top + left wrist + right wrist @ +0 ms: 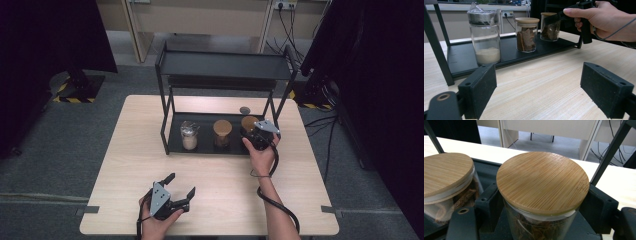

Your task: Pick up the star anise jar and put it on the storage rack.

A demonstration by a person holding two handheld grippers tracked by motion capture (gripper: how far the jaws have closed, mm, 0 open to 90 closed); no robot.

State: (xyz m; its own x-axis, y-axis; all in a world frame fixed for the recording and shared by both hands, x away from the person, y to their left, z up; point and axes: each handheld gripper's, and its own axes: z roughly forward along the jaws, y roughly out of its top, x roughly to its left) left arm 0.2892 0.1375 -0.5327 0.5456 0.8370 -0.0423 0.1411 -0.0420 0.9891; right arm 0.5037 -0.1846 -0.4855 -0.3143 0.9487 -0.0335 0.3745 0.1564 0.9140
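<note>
The right gripper (252,134) fingers clamp the smooth, breakable glass jar (541,215) below its lid; left gripper (178,187) fingers stand apart.

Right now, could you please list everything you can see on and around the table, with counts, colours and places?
Wooden-lidded jars: two, clear glass, brown contents, middle and right of the rack's bottom tray.
Metal-lidded jar: one, clear, pale powder, tray's left.
Rack: one, black, two-tiered, table's far side.
Small round object: one, grey, behind the rack.
Table: one, light wood.
Right gripper: black, fingers either side of the right jar.
Left gripper: black, open, near edge.
</note>
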